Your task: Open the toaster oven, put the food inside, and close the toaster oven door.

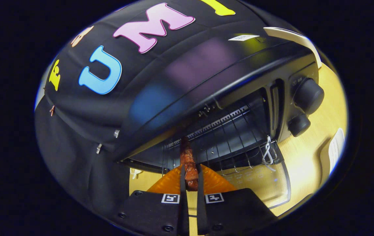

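Gripper view, tilted: the toaster oven (206,82) stands on a pale wooden surface (305,154) with its door (256,183) already dropped open toward the near side, glass panel lying flat below the cavity. The gripper (192,177) has its two fingers pressed in on one piece of food (188,164), a long, reddish-brown strip that looks like a sausage or a cut of meat. The strip runs forward between the fingers, and its far tip reaches the front edge of the wire rack (226,144) inside the cavity.

Risks, as judged from this moment. The food is held near its near end only, so most of its length hangs unsupported; a slight loosening could let it pivot and fall on the open door rather than on the rack. Its far tip may also catch on the rack's front wire or slip down between the bars if the approach is too low. Releasing too early would leave the strip overhanging the rack edge, where it could foul the door when that is swung up. The fingers themselves could strike the top lip of the opening because of the tilted approach.

Count: one toaster oven, one open door, one wire rack, one piece of food, two control knobs (308,95) at the right of the cavity, the larger farther and the smaller nearer, and one gripper with two fingers.
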